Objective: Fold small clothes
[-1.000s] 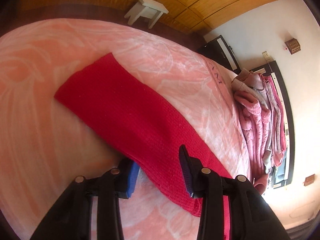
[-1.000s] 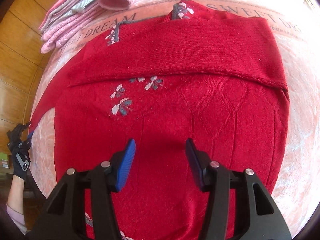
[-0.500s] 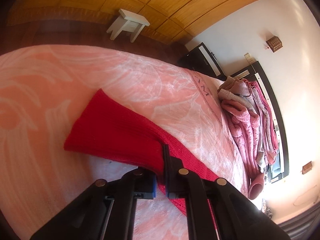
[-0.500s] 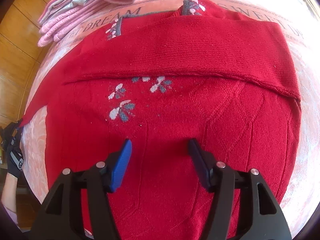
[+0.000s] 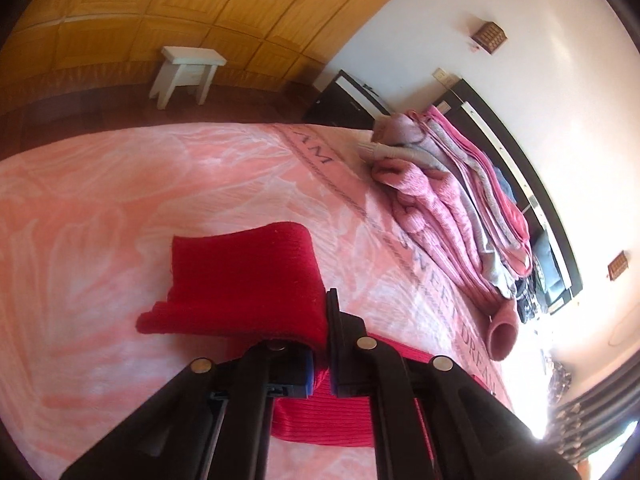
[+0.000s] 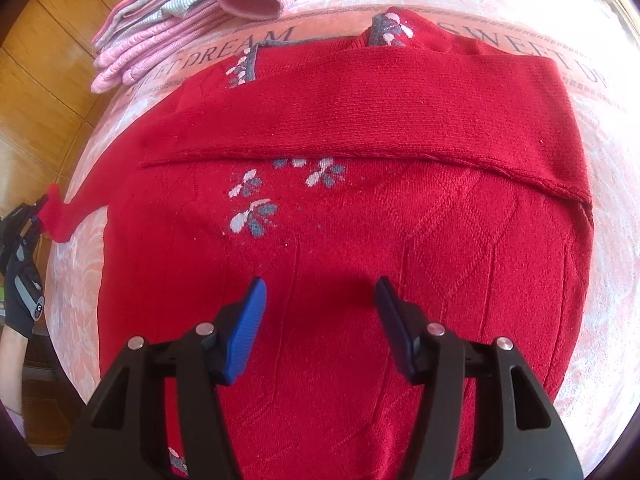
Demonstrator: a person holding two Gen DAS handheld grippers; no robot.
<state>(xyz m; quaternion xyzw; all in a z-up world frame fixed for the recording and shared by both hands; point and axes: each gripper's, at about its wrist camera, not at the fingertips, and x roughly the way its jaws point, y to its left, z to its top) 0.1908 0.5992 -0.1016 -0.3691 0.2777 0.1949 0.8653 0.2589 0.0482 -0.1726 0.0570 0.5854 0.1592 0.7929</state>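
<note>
A red knit sweater [image 6: 360, 208] with small white and grey flowers lies flat on the pink bed cover, one sleeve folded across its chest. Its other sleeve [image 5: 244, 280] is lifted off the cover, with my left gripper [image 5: 320, 344] shut on the sleeve near the cuff. In the right wrist view that raised sleeve [image 6: 64, 212] hangs at the far left beside a gloved hand [image 6: 20, 272]. My right gripper [image 6: 320, 300] hovers open above the sweater's lower body, nothing between its fingers.
A pile of folded pink and grey clothes [image 5: 448, 200] lies along the far side of the bed [image 5: 100, 208]; the same pile [image 6: 192, 12] is beyond the sweater's collar. A white stool [image 5: 188, 72] stands on the floor by the wooden wall.
My left gripper went from open over the flat sleeve to shut on it, and has lifted the sleeve up off the cover. The right gripper stayed open over the sweater's body.
</note>
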